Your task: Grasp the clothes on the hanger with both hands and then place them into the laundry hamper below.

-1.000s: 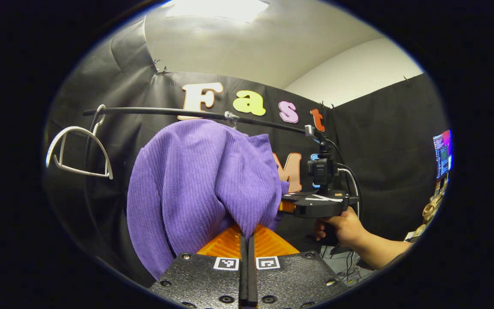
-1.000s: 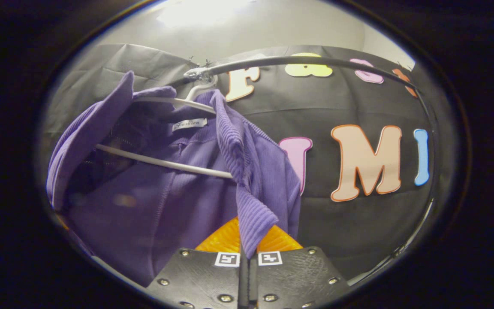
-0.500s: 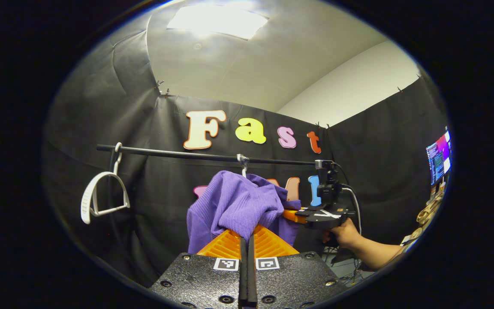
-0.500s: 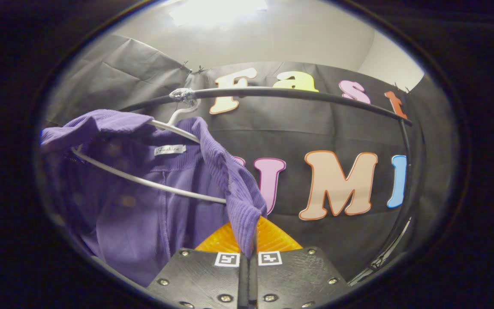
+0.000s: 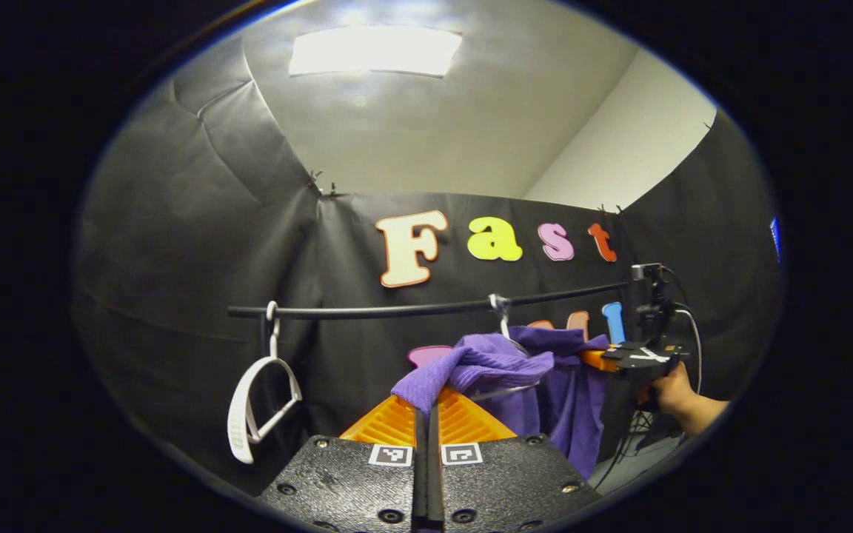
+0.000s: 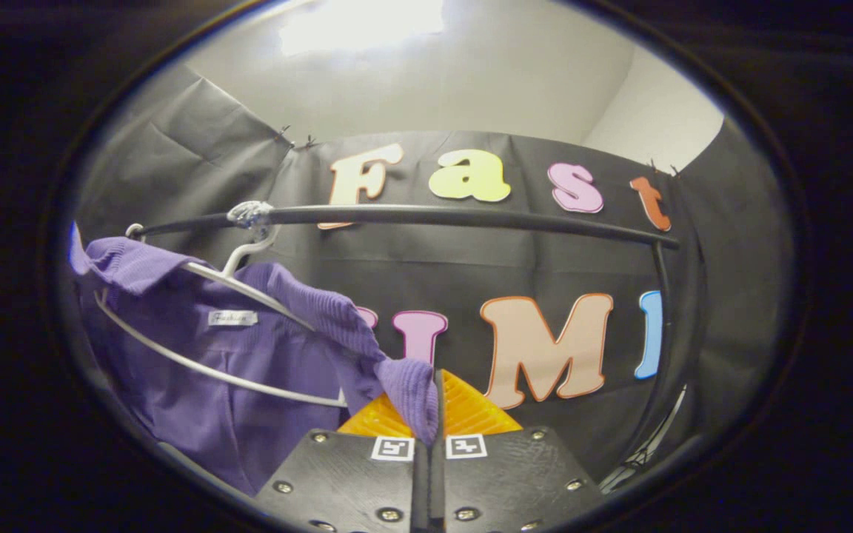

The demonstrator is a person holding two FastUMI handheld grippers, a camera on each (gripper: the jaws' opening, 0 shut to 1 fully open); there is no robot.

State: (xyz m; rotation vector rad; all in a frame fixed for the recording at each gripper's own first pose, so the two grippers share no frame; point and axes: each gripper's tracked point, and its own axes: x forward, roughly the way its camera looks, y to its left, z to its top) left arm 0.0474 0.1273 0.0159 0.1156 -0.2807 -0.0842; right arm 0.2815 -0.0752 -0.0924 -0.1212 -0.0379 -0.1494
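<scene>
Purple garment [image 5: 515,370] pulled farther off, stretched sideways between left claw [image 5: 426,403] and right claw [image 6: 430,403], both clenched on it

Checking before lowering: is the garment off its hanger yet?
No, the garment is draped over the hanger, pinched by the right claw.

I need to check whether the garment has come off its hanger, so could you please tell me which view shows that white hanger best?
The right gripper view: the white hanger shows close up, hook on the rail, the purple garment draped over it. The left gripper view shows it farther off, mostly under the garment.
</scene>
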